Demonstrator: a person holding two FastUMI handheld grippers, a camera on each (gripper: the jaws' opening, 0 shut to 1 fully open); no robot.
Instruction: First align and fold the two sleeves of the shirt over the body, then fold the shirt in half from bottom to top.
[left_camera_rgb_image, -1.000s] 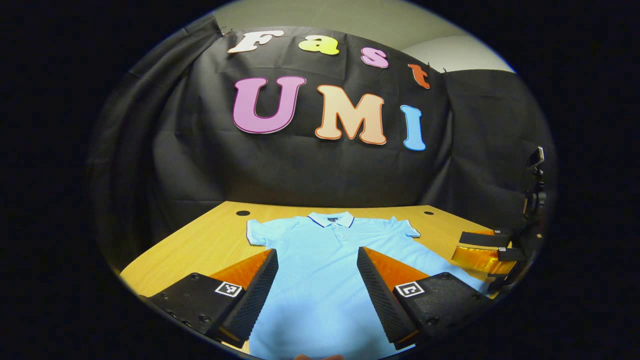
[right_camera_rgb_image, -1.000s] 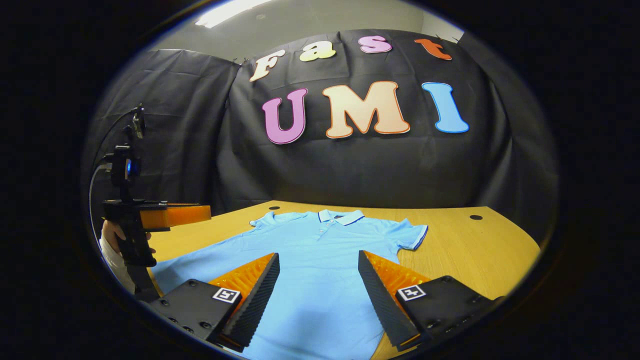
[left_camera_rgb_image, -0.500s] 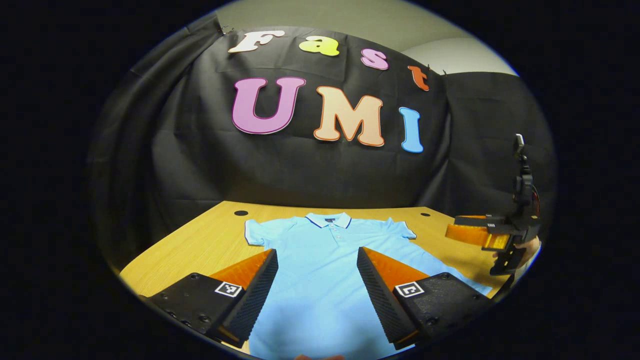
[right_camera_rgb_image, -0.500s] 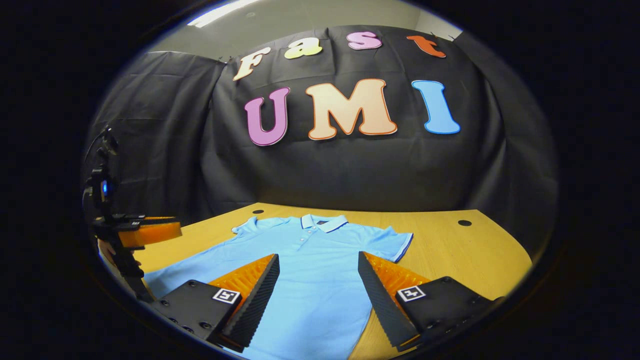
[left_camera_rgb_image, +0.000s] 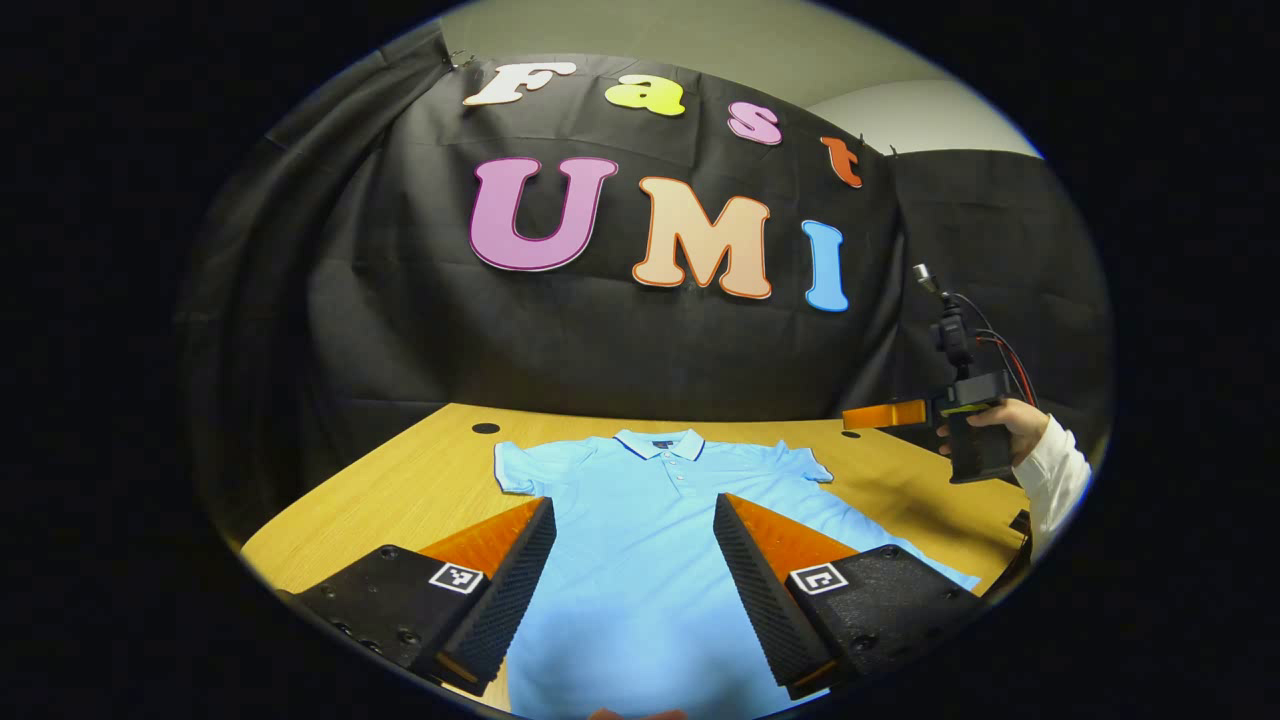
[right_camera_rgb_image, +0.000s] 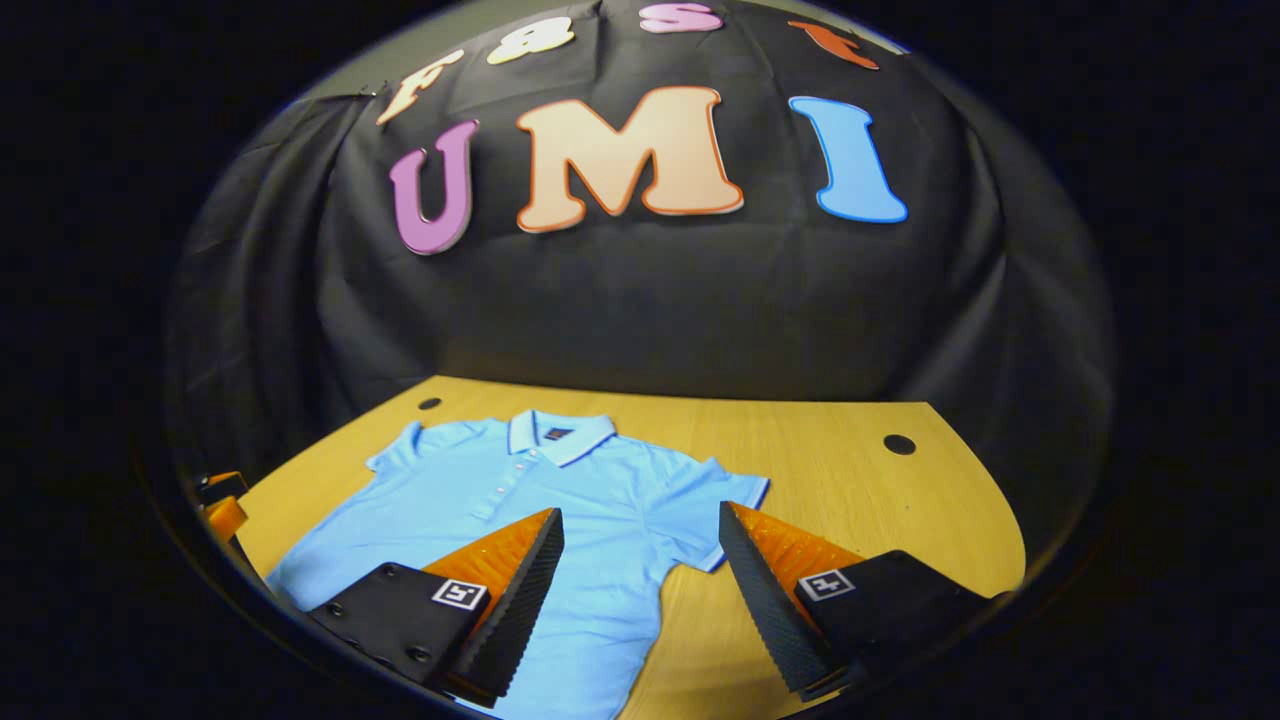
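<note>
Shirt (left_camera_rgb_image: 650, 520): flat, sleeves unfolded. Left gripper (left_camera_rgb_image: 630, 590), right gripper (right_camera_rgb_image: 640, 590): jaws spread, hovering near, ready for the sleeves.

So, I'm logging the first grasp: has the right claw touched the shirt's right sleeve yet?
Apart. In the left gripper view the right claw hangs in the air, well above the polo shirt and table.
</note>
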